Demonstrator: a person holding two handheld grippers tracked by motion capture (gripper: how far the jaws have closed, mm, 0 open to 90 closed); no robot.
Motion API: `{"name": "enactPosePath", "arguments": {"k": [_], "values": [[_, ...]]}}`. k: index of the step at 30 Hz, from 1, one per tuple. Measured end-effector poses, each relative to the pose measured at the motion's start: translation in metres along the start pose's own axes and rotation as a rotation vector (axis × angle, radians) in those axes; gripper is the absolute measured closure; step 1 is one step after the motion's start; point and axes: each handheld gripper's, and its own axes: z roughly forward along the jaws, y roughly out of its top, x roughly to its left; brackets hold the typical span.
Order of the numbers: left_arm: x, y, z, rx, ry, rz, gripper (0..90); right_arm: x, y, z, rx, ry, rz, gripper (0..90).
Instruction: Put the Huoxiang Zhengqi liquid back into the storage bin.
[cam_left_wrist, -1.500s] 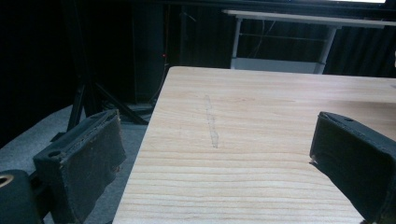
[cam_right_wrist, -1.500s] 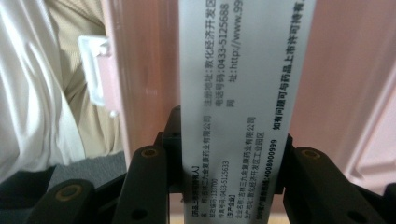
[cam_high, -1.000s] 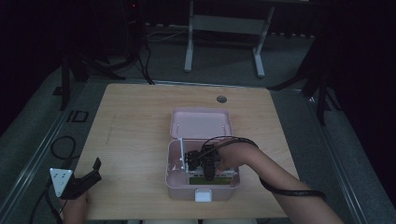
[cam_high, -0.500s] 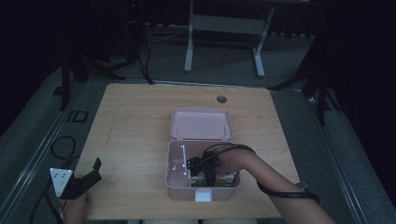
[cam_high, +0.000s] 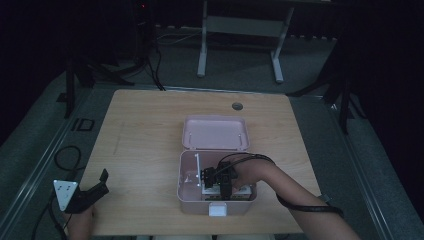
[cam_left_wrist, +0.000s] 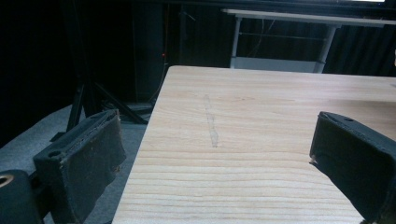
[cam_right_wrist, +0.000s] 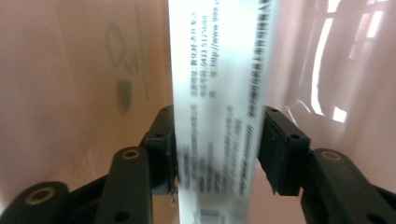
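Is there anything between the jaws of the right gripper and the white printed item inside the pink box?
Nothing visible. The right gripper already has its jaws closed on the white printed item, inside the pink box.

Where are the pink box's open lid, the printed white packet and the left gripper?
lid (cam_high: 216, 133): high view, inner face.
white packet (cam_right_wrist: 219, 107): right gripper view, printed side.
left gripper (cam_high: 102, 181): high view, between its fingertips.
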Motion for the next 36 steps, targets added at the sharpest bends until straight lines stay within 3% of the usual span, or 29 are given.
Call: {"name": "enactPosePath", "arguments": {"k": [9, 18, 25, 28, 31, 36], "values": [[0.000, 0.000, 0.000, -0.002, 0.001, 0.001, 3.0, 0.002, -0.009, -0.031, -0.011, -0.042, 0.012, 45.6], [0.000, 0.000, 0.000, -0.001, 0.001, -0.001, 3.0, 0.003, -0.035, -0.065, -0.083, -0.080, 0.051, 41.8], [0.000, 0.000, 0.000, 0.001, 0.001, -0.001, 3.0, 0.003, -0.053, -0.074, -0.112, -0.093, 0.071, 41.5], [0.000, 0.000, 0.000, 0.001, 0.002, -0.001, 2.9, -0.002, -0.076, -0.078, -0.129, -0.095, 0.101, 41.4], [0.000, 0.000, 0.000, 0.001, 0.002, -0.002, 3.0, -0.003, -0.084, -0.080, -0.138, -0.102, 0.111, 40.6], [0.000, 0.000, 0.000, 0.002, 0.002, -0.002, 3.0, -0.008, -0.106, -0.084, -0.178, -0.116, 0.138, 33.2]]}}
